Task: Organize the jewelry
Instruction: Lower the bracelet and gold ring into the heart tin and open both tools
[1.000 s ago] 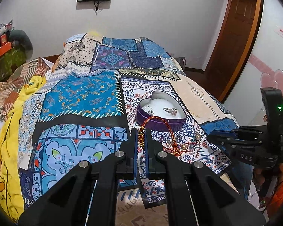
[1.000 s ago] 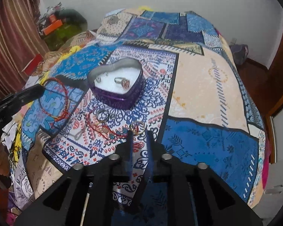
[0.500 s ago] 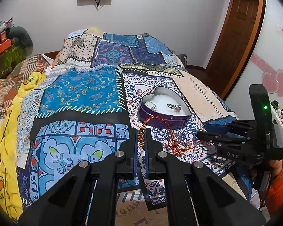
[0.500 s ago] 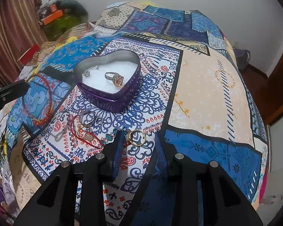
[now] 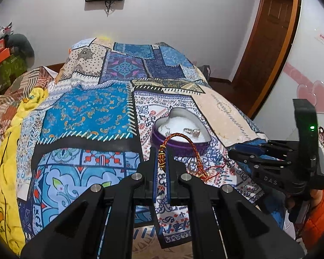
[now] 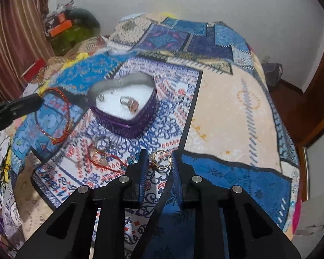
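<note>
A purple heart-shaped tin with white lining sits on the patterned bedspread and holds a stone ring and a small silver piece. My left gripper is shut on a red-and-gold braided bracelet, held above the bed just short of the tin; it shows at left in the right wrist view. My right gripper is open, its fingers on either side of a gold ring lying on the bedspread. It shows at right in the left wrist view.
More jewelry lies in front of the tin: a red cord bracelet and silver rings. A yellow blanket lies along the bed's left edge. A wooden door stands at the far right, clutter at the far left.
My right gripper has opened and moved forward so the gold ring now lies between its fingers. My left gripper has kept hold of the bracelet and lifted slightly toward the tin.
</note>
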A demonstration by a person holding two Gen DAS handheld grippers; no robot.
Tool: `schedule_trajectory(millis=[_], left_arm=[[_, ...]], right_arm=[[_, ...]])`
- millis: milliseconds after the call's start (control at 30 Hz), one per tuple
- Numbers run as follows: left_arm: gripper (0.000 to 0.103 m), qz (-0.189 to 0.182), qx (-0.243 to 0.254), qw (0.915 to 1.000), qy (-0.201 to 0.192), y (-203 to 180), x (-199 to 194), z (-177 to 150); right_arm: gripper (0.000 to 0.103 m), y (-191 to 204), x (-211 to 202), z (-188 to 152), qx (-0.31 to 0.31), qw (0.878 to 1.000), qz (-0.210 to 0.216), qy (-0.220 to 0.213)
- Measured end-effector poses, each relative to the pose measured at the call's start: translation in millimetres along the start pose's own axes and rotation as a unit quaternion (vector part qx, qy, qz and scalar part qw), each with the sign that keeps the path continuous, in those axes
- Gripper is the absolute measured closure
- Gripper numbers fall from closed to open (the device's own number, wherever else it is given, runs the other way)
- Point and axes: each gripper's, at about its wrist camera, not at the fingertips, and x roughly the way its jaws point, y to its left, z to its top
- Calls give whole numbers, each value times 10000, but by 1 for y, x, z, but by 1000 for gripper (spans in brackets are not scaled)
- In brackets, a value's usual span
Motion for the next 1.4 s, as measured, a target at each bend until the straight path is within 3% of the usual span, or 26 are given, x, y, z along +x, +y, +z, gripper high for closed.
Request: schedule_trajectory(millis=[300,800,1400], left_arm=[[98,35,133,9997,-224,-7,0,19],[98,99,125,9996,-229,-1,30,41],[98,-81,283,9995,117,0,77,42]], right_arm=[[83,6,-27,19,-13,9988,61,-478],[83,16,-18,51,113,9964,336,-771],[83,19,32,73,97,9973,649,-328]])
